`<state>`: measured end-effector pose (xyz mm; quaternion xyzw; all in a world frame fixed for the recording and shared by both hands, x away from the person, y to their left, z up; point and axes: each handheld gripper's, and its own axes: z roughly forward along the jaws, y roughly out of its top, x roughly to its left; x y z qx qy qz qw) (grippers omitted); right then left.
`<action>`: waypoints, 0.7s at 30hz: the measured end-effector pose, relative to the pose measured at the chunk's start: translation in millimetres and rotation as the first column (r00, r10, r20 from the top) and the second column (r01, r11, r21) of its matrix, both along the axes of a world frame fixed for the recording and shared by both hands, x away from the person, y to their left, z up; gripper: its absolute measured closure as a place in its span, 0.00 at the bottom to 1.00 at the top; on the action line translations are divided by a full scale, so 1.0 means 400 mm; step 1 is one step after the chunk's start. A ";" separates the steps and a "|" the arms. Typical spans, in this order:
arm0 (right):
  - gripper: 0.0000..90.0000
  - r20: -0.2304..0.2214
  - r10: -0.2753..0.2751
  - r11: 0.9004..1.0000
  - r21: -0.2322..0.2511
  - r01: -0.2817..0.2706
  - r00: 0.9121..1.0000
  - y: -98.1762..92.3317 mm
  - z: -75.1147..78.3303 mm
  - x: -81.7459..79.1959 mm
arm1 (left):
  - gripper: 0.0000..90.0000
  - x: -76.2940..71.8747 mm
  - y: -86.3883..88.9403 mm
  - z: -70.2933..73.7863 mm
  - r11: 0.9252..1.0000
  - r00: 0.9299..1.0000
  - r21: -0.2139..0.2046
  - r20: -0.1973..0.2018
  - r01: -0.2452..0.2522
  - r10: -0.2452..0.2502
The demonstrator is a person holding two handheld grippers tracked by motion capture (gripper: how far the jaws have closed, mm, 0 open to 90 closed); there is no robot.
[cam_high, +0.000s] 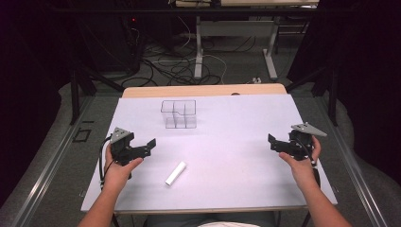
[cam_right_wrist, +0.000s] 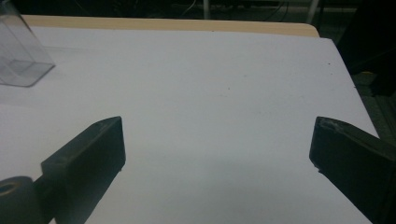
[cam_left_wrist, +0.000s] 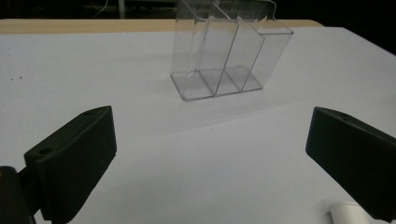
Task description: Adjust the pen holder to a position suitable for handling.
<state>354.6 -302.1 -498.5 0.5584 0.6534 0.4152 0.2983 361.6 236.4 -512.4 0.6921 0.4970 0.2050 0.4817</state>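
A clear plastic organiser [cam_high: 179, 114] with several compartments stands upright on the white table [cam_high: 236, 118], toward the back left of centre. It appears ahead of my left gripper's jaws as the organiser [cam_left_wrist: 229, 51], and its corner [cam_right_wrist: 18, 56] shows at the far left of the right gripper view. A white cylinder [cam_high: 175, 173] lies on the table near the front; its end [cam_left_wrist: 348, 213] peeks in at the bottom right of the left gripper view. My left gripper [cam_high: 149, 146] is open and empty, left of the cylinder. My right gripper [cam_high: 274, 142] is open and empty at the table's right side.
The table's wooden back edge [cam_high: 203, 90] shows beyond the white sheet. Behind it are a desk frame's legs [cam_high: 198, 52] and loose cables [cam_high: 175, 66] on the floor. Dark frame posts [cam_high: 74, 90] stand at either side.
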 end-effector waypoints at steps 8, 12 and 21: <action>0.03 -0.002 -0.002 0.999 0.038 0.002 1.000 0.008 0.001 -0.001 | 0.03 0.012 -0.002 0.040 1.000 0.999 -0.009 0.021 -0.026 0.026; 0.03 -0.004 0.012 0.999 0.041 -0.012 1.000 0.012 0.003 -0.001 | 0.10 0.025 -0.009 0.066 0.999 0.999 -0.021 0.033 -0.038 0.038; 0.05 0.035 0.016 1.000 -0.002 -0.016 0.999 0.017 0.002 0.001 | 0.19 0.073 -0.054 0.147 0.999 0.997 0.013 0.067 -0.041 0.040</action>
